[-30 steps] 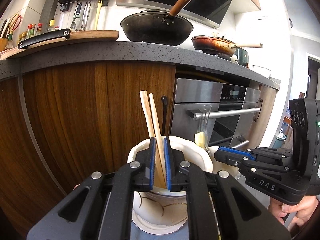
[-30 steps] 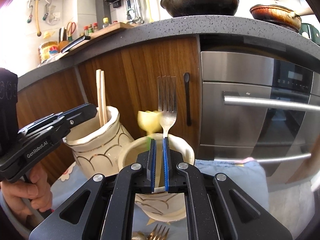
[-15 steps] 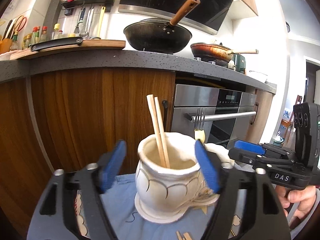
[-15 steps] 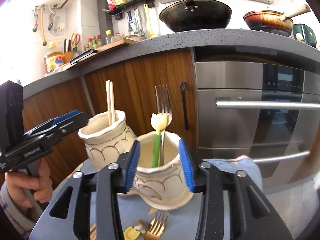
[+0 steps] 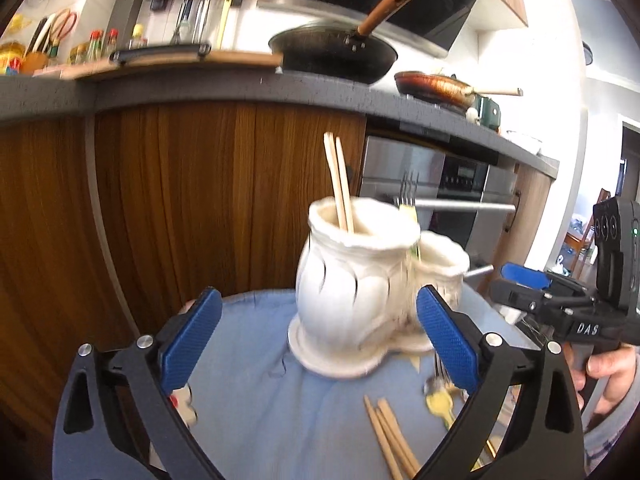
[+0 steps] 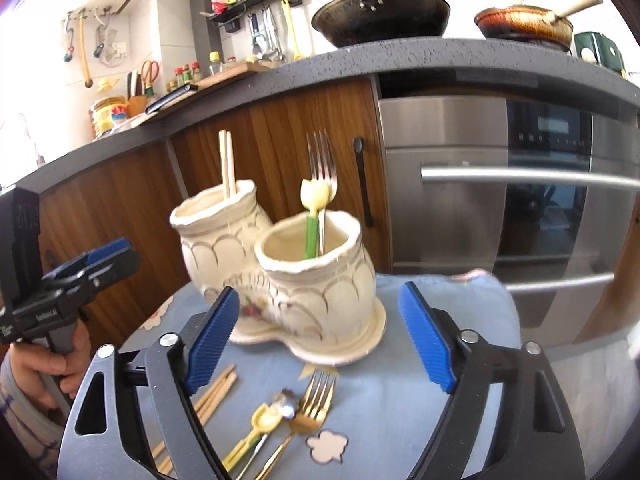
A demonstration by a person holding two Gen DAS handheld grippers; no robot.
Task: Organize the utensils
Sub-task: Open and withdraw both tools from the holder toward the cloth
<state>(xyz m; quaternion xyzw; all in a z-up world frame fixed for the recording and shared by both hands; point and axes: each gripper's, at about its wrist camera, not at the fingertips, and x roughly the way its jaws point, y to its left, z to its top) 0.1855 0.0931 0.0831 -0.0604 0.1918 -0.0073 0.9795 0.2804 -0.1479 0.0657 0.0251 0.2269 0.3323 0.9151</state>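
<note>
A cream twin-pot utensil holder [image 5: 352,288] [image 6: 332,292] stands on a blue cloth [image 5: 256,400]. Its left pot holds a pair of chopsticks [image 5: 340,184] [image 6: 227,164]. Its right pot holds a steel fork [image 6: 322,160] and a yellow-green spoon [image 6: 316,196]. My left gripper [image 5: 318,294] is just short of the left pot, its jaws opening wide and the pads touching nothing. My right gripper [image 6: 318,291] faces the right pot, jaws also opening, nothing gripped. Loose chopsticks [image 6: 212,392], a gold fork [image 6: 316,396] and a spoon [image 6: 286,404] lie on the cloth in front.
Behind the cloth are wooden cabinet doors [image 5: 200,200] and a steel oven [image 6: 500,184] with a bar handle. The dark counter [image 6: 400,60] above carries a wok and a pan. A person's hand [image 5: 608,364] holds the right gripper's handle.
Both grippers went from shut to wide open, letting go of the chopsticks and the fork, which now stand in their pots. Both have drawn back, so the whole holder shows.
</note>
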